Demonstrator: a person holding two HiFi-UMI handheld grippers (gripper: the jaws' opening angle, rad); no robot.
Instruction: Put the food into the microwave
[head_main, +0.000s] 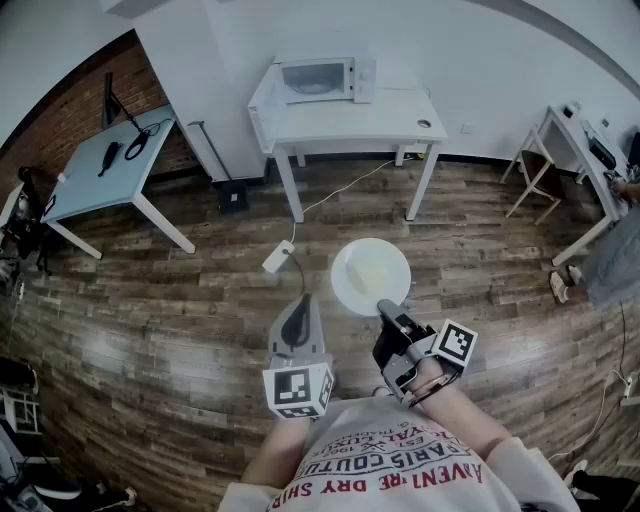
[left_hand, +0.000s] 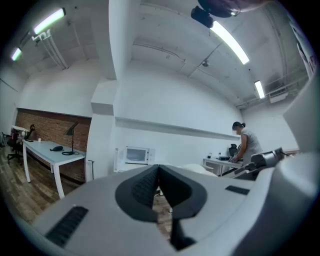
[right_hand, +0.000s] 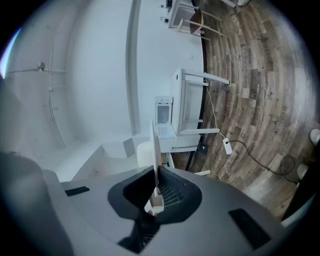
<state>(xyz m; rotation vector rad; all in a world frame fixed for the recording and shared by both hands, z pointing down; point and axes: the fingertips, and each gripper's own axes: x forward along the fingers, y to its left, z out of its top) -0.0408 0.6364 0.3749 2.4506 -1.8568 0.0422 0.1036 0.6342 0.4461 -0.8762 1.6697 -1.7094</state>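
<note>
Right gripper (head_main: 384, 308) fingers tight on plate (head_main: 366, 272) rim; left gripper (head_main: 301, 304) fingers together, empty, beside plate.

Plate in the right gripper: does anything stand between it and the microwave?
Nothing visible blocks it. Between the plate and the microwave on its white table lies only wooden floor, crossed by a thin cable from a power strip to the left.

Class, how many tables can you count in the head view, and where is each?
3. The left table is far left, the middle table bears the microwave, the right table is at the edge. Others may be hidden.
</note>
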